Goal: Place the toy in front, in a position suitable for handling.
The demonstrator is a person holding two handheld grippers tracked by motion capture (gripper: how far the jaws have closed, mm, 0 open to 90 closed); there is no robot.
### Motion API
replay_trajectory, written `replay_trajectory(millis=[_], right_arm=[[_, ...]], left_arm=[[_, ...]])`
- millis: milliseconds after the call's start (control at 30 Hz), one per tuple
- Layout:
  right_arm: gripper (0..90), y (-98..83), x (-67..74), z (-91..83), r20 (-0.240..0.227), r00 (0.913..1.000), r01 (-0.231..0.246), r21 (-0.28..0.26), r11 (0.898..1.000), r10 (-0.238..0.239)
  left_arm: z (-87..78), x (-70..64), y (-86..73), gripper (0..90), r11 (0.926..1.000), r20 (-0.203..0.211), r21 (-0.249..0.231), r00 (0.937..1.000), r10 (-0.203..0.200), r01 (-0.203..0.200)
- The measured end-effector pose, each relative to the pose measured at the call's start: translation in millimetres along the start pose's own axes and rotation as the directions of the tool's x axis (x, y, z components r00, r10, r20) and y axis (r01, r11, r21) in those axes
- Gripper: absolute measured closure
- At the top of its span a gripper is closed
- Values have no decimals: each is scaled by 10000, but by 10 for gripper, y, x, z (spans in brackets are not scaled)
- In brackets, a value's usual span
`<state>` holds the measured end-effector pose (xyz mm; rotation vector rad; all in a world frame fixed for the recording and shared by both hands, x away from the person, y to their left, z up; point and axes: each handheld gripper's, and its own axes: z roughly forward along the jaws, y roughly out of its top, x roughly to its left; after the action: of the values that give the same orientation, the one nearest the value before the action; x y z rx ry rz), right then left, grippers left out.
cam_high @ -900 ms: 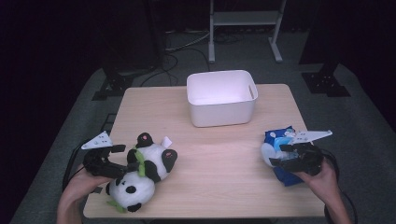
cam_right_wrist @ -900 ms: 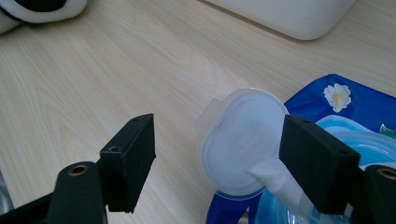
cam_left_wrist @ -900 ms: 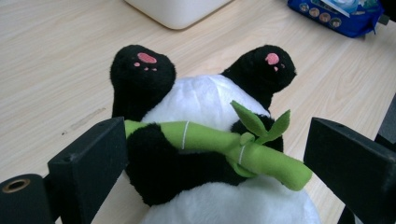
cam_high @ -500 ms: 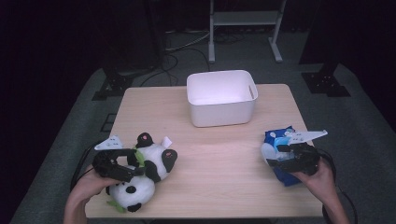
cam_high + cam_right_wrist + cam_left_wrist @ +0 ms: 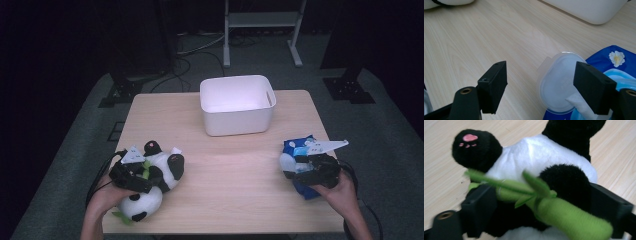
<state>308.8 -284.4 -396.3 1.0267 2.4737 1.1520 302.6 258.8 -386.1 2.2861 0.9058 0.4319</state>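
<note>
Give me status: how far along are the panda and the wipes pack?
Done: nothing yet; the white bin looks empty. In hand: the left gripper straddles the plush panda at its green bamboo; a firm grip is unclear. The right gripper is open over the blue wipes pack, lid flipped open. Left: probably binning both.

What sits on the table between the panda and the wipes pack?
Nothing: in the high view the stretch of table between the panda and the wipes pack is bare wood. The white bin stands farther back, off that line.
</note>
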Motion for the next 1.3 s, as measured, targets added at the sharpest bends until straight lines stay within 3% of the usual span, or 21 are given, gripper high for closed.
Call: replay_trajectory(millis=[33,167,200,233,267,300,667,967,1167,1300], right_arm=[[257,-5,-12,-6,-2,10000,-16,-11,10000,16],[258,-7,-21,-12,29,9999,-121,-51,9999,121],[258,-7,-21,-12,29,9999,-121,-51,9999,121],[258,-3,-18,-7,19,10000,-64,-44,10000,64],[258,-3,-18,-7,19,10000,-64,-44,10000,64],[259,2,-11,-2,28,10000,-61,-34,10000,61],[260,7,-33,-24,-38,9999,-115,-89,9999,114],[260,17,-35,-49,-67,9999,-80,-186,9998,79],[260,12,-42,-32,-108,9999,-89,-127,9999,87],[260,10,-42,-31,-114,9998,-144,-131,9998,142]], left_arm=[[-8,9,0,209,10000,-24,4,10000,-43,43],[-60,44,-6,314,9997,88,14,9997,-248,248],[-60,44,-6,419,9997,88,14,9997,-248,248],[-106,47,-5,478,9993,17,-295,9997,-233,233],[-106,47,-5,510,9993,17,-295,9997,-233,233],[-105,38,-5,526,10000,-71,-74,10000,65,-65],[-51,63,26,573,9990,198,-436,9998,-17,25],[-65,216,147,598,9981,563,-506,9979,-316,344],[-113,278,303,604,9983,683,-538,9975,-174,211],[-104,196,513,603,9984,874,-407,9953,428,-394]])
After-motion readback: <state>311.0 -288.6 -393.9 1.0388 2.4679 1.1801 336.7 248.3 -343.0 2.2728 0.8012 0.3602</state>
